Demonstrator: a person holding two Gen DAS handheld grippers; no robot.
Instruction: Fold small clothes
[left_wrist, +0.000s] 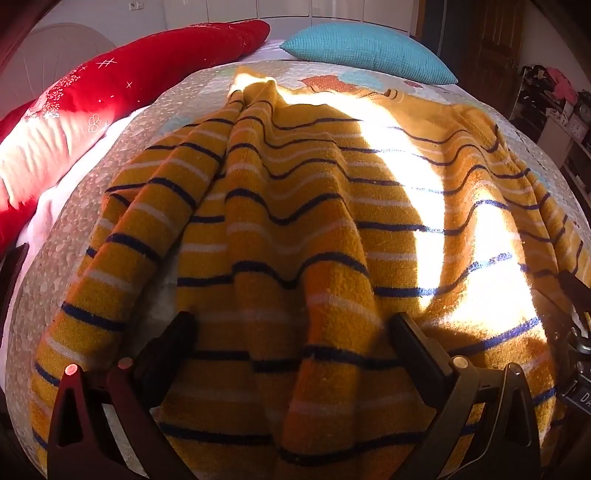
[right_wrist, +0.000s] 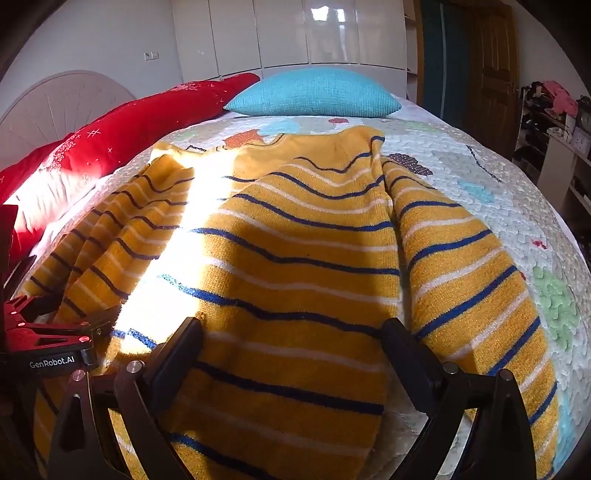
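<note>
A small yellow sweater (left_wrist: 288, 229) with navy and white stripes lies spread and wrinkled on the quilted bedspread (left_wrist: 74, 229), hem nearest me. My left gripper (left_wrist: 291, 325) is open just above the hem, its fingers wide apart over the left part of the body. The left sleeve (left_wrist: 122, 236) lies beside the body. In the right wrist view the sweater (right_wrist: 295, 258) shows again, its right sleeve (right_wrist: 469, 266) alongside. My right gripper (right_wrist: 291, 332) is open over the hem's right part. The left gripper's red body (right_wrist: 48, 332) shows at the left edge.
A red pillow (left_wrist: 110, 85) lies along the left side of the bed and a turquoise cushion (right_wrist: 314, 92) at the far end. A headboard (right_wrist: 62, 103) stands at the left. Shelves with clutter (right_wrist: 554, 122) and a wooden door (right_wrist: 491, 66) are at the right.
</note>
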